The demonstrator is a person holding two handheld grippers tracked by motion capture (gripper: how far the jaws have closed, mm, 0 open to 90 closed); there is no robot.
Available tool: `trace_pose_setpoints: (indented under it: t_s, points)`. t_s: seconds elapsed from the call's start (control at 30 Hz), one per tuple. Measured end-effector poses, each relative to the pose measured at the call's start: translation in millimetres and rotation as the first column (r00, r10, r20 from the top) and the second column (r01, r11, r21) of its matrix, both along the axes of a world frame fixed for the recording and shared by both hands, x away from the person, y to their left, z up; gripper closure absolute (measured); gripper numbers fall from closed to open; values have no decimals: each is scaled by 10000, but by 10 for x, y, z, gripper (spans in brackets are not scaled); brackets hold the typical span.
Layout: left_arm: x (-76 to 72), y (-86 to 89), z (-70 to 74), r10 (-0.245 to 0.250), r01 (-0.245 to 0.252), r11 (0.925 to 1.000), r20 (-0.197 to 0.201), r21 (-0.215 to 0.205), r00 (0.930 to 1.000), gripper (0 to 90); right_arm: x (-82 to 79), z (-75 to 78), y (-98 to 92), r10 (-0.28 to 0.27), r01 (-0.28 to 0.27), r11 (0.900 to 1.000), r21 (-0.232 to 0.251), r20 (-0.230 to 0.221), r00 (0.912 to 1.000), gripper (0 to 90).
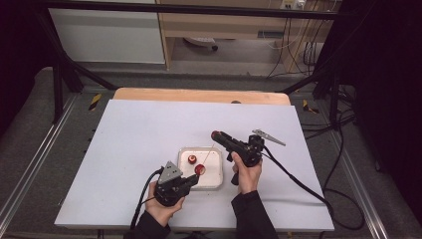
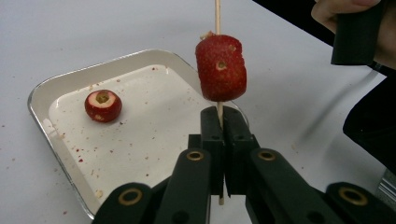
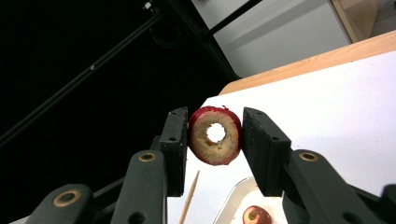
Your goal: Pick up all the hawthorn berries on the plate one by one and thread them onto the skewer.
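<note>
A shallow white tray point(image 1: 185, 152) sat near the middle of the white table point(image 1: 129, 134), and everything else is placed from it. One cored red fruit piece point(image 2: 103, 105) lay alone inside the tray, toward its far left corner, hole facing up, with red specks scattered over the tray floor.

Your left gripper point(image 1: 191, 180) was at the tray's near edge, its jaws pressed narrow around a thin wooden skewer point(image 2: 217, 14). The skewer stood upright over the tray, with a second red fruit piece point(image 2: 221, 68) threaded on it just above the jaws.

Your right gripper point(image 3: 215, 140) was just beyond the tray's far right corner, its jaws partly closed on a third fruit ring point(image 3: 215, 135), which was held clear of the table with its cored hole facing the camera.

The skewer's top ran out of the left gripper view. In the high view the skewer was only a faint line. In the right gripper view the tray and its fruit were cut off at the bottom edge.
</note>
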State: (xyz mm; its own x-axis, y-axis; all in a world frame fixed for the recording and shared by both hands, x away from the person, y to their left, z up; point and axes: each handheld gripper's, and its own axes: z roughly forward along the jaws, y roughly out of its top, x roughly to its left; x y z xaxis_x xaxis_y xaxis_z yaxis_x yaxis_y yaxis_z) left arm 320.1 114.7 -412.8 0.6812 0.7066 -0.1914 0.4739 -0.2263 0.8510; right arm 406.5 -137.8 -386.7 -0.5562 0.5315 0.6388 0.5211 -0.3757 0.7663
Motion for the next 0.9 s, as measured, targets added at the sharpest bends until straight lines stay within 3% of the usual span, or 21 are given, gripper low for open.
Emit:
trace_pose_setpoints:
  t_s: [0.9]
  points:
    - [54,-33,-4,380,-389,9986,-267,-349,9989,880,-30,-48,48,30,-31,10000,26,122,9999,625]
